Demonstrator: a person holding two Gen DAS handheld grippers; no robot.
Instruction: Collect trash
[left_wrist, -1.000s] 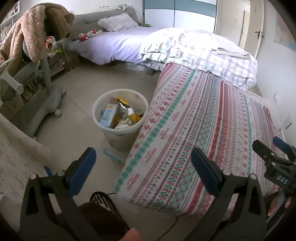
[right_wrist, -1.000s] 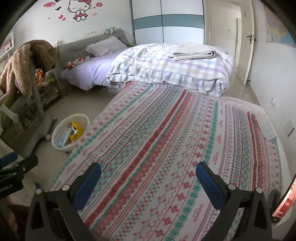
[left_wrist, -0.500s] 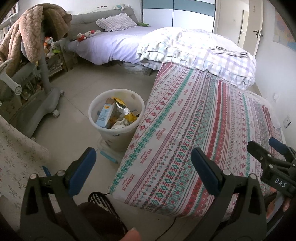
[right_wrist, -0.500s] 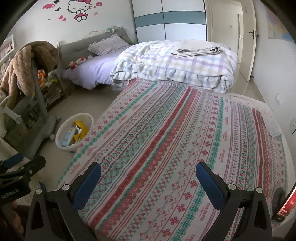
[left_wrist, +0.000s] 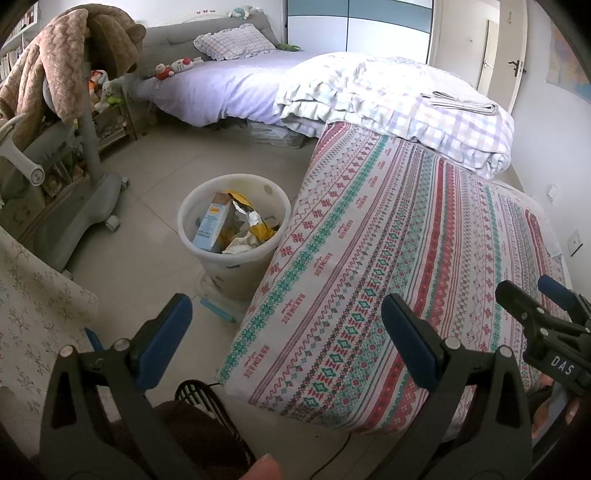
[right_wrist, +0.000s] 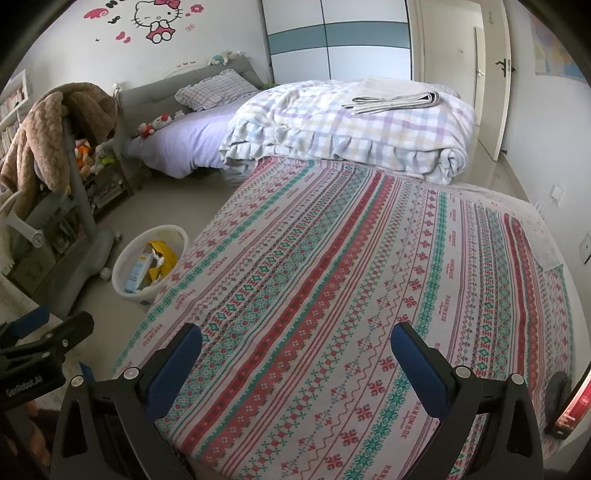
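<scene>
A white trash bin (left_wrist: 207, 206) stands on the floor against the left side of a bed; it also shows in the right wrist view (right_wrist: 129, 258). It holds a light-blue carton (left_wrist: 208, 225), yellow and foil wrappers (left_wrist: 251, 221) and crumpled paper. My left gripper (left_wrist: 284, 332) is open and empty, above the floor and the bed's near corner, short of the bin. My right gripper (right_wrist: 295, 354) is open and empty over the patterned bed cover (right_wrist: 351, 258). I see no loose trash on the cover.
A folded plaid quilt (right_wrist: 351, 125) with a folded cloth on it lies at the bed's far end. A grey wheeled stand (left_wrist: 74, 206) draped with a brown blanket stands left of the bin. A second bed (left_wrist: 221, 85) is behind. A flowered cloth (left_wrist: 33, 325) hangs at the near left.
Both grippers have pulled back toward the bed's near end and risen a little; the bin and bed look farther away. Both stay open and empty.
</scene>
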